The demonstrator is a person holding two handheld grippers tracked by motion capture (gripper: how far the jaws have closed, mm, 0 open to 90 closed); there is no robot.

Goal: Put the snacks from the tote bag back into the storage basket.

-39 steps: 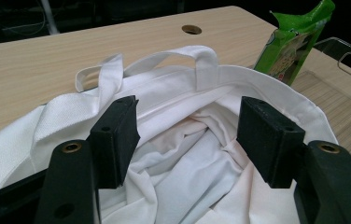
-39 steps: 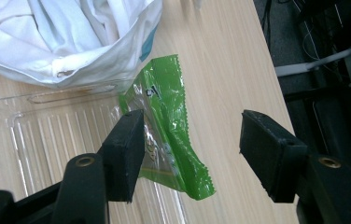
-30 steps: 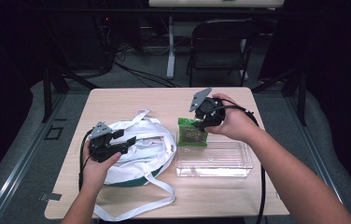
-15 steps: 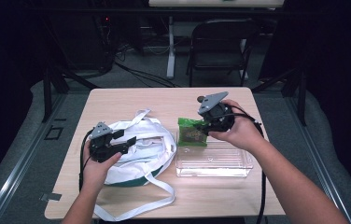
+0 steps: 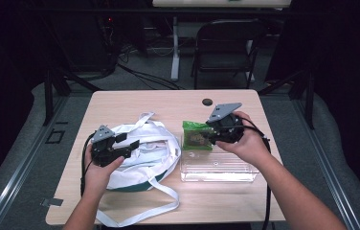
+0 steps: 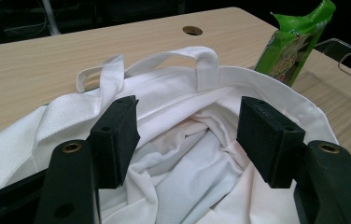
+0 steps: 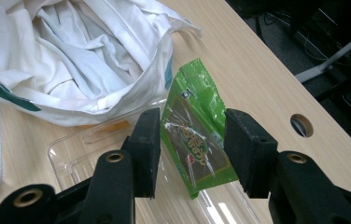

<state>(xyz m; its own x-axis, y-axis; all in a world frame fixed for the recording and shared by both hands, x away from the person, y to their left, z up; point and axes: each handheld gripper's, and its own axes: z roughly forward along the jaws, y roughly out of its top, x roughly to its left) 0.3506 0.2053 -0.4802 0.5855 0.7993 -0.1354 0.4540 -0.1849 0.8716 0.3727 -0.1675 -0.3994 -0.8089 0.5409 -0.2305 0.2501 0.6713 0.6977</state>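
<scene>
Clearly the right gripper, jaws spread around the green snack packet leaning on the clear tray at three o'clock of the white bag, could topple it, while the left gripper hangs spread over that bag.

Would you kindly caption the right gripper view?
Right gripper open around a green snack packet, beside a white bag.

A light wooden tabletop with a round cable hole near its far edge is carrying a white tote bag toward its left side and a clear plastic tray toward its right.
</scene>
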